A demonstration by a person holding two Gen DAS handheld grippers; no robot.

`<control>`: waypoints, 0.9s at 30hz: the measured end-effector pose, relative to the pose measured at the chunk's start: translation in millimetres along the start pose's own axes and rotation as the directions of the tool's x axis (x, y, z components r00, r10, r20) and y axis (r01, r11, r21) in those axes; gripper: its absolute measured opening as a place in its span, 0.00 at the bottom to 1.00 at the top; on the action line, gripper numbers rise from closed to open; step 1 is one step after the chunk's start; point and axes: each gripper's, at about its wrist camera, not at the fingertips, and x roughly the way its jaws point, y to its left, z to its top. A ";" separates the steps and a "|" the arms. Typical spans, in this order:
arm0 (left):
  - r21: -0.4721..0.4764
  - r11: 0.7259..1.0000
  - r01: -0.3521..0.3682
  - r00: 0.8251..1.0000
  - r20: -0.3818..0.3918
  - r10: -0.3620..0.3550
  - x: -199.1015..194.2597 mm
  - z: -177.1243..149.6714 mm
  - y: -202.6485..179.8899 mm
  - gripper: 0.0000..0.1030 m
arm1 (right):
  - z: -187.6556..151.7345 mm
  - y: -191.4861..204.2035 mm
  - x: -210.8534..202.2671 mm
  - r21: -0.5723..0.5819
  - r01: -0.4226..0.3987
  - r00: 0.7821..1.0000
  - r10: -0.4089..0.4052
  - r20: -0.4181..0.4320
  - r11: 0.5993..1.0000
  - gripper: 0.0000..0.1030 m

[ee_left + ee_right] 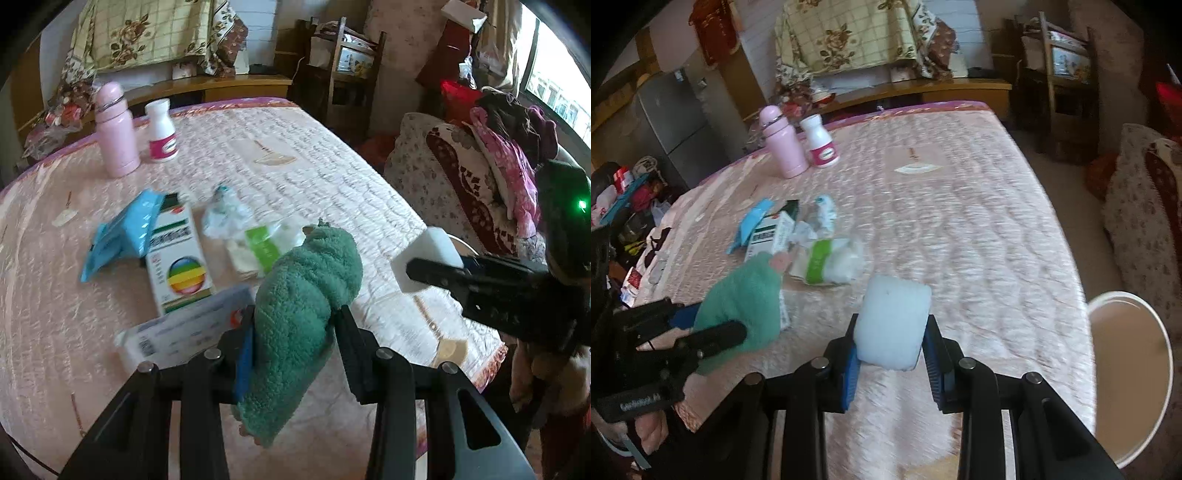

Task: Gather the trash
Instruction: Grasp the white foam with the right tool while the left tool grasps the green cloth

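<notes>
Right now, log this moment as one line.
left gripper: shut on green cloth | right gripper: shut on white sponge | bucket: beside bed

A home bedroom; quilted bed (960,206), fridge (672,122), piled clothes (513,147).

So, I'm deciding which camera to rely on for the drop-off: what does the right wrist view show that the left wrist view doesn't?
Only the right wrist view shows the white bucket beside the bed, plus a grey fridge.

Only the left wrist view shows the window and the heap of clothes.

Both show the left gripper shut on the green cloth, the right gripper shut on the white foam block, and the pink bottle.
</notes>
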 end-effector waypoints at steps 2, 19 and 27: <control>0.014 1.000 0.007 1.000 0.002 -0.007 4.2 5.5 -11.3 0.42 | -5.0 -9.9 -7.7 0.015 0.013 1.000 -0.013 0.005 1.000 0.32; 0.149 0.985 0.087 0.996 0.013 -0.090 35.4 45.3 -115.6 0.42 | -31.8 -100.2 -56.8 0.138 0.178 0.983 -0.182 0.017 0.974 0.32; 0.194 0.970 0.150 0.989 -0.020 -0.149 59.0 55.5 -163.6 0.42 | -48.6 -150.9 -77.8 0.219 0.251 0.966 -0.258 0.004 0.943 0.32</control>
